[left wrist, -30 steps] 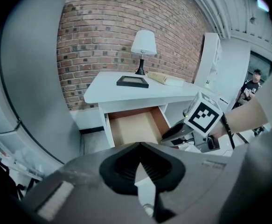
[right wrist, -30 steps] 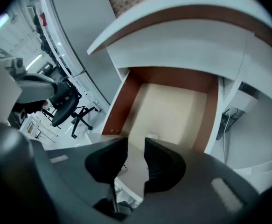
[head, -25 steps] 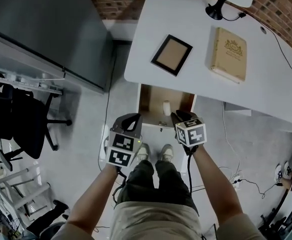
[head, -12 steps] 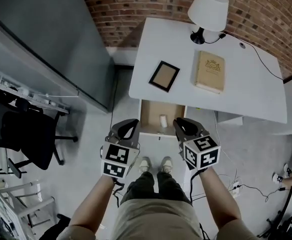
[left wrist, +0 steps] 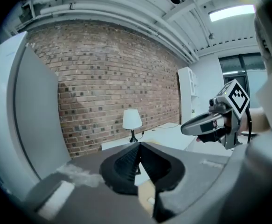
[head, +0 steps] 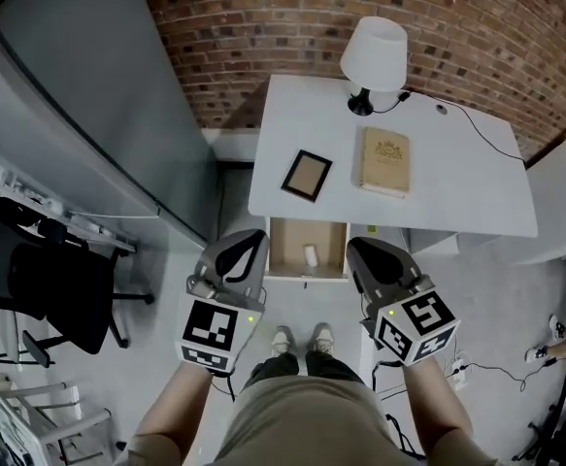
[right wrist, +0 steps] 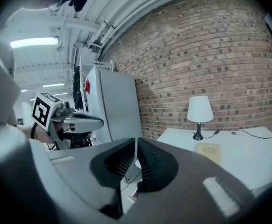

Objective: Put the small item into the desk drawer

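The white desk (head: pixel 457 192) has its drawer (head: pixel 287 250) pulled open, and a small white item (head: pixel 310 255) lies inside on the brown bottom. My left gripper (head: pixel 251 241) hovers left of the drawer front, shut and empty; in the left gripper view its jaws (left wrist: pixel 138 146) meet at the tip. My right gripper (head: pixel 362 249) hangs right of the drawer, clear of it. In the right gripper view its jaws (right wrist: pixel 136 141) are closing to a thin slit with nothing between them. Each gripper shows in the other's view: right gripper (left wrist: pixel 205 124), left gripper (right wrist: pixel 80 120).
On the desk lie a dark picture frame (head: pixel 307 175) and a tan book (head: pixel 384 161), with a white lamp (head: pixel 375 56) at the back by the brick wall. A tall grey cabinet (head: pixel 88 115) stands left, an office chair (head: pixel 49 289) below it. Cables (head: pixel 477 362) trail on the floor.
Both grippers have drawn back from the drawer towards the person, and the head view has risen to take in the whole desk. The small item stays in the drawer.
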### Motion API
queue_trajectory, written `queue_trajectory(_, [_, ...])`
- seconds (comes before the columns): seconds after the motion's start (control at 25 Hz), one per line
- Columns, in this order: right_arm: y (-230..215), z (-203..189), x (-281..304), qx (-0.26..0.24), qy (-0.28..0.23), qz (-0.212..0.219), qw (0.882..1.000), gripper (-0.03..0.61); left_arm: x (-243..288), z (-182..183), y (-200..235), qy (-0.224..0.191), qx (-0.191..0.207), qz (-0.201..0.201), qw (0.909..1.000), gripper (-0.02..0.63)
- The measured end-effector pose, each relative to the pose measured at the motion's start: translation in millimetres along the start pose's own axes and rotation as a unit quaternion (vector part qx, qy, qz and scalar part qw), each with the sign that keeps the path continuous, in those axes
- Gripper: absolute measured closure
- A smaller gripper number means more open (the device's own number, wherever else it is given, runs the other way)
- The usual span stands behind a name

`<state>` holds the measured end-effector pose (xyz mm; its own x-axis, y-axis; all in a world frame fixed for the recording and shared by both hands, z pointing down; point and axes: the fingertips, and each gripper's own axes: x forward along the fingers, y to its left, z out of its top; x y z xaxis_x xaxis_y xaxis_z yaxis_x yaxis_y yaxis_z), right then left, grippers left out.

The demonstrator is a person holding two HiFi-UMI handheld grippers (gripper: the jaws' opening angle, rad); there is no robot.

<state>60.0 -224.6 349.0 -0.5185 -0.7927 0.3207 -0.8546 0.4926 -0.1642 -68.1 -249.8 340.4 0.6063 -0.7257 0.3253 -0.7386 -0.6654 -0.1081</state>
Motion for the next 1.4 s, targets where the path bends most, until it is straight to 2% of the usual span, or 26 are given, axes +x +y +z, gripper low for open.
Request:
queue_trajectory(0.12, [8.4, 31.5, -21.6, -0.004, -0.034, -0.005, 0.999, 0.565, -12.9, 28.3, -2.3, -0.028, 0.017, 0.0, 0.9995, 0.611])
queue_trajectory(0.32, [28.2, 76.8, -47.3, -0.012, -0.088, 0.004, 0.996, 0.574, -36.1, 63.3, -3.7, -0.08, -0.01, 0.007, 0.9967, 0.611])
queue_trajectory(0.44, [39.3, 101.6, -62.4, -0.022, -0.119, 0.008, 0.993, 0.574, -49.4, 79.3, -9.0, -0.109, 0.0, 0.003, 0.994, 0.611])
queue_trajectory(0.68, [50.9, 130.8, -90.2, -0.04, -0.165, 0.017, 0.985, 0.575, -70.4, 99.9, -16.4, -0.135, 0.019, 0.012, 0.9906, 0.611])
queue_trajectory(0.88, [50.6, 136.5, -92.2, -0.066, -0.163, 0.016, 0.984, 0.575, -73.2, 103.8, -11.4, -0.135, 0.023, 0.023, 0.9903, 0.611])
queue_trajectory(1.4, [36.1, 130.6, -86.0, -0.07, -0.148, 0.019, 0.986, 0.575, -68.0, 101.6, -10.4, -0.128, 0.003, 0.042, 0.9909, 0.611])
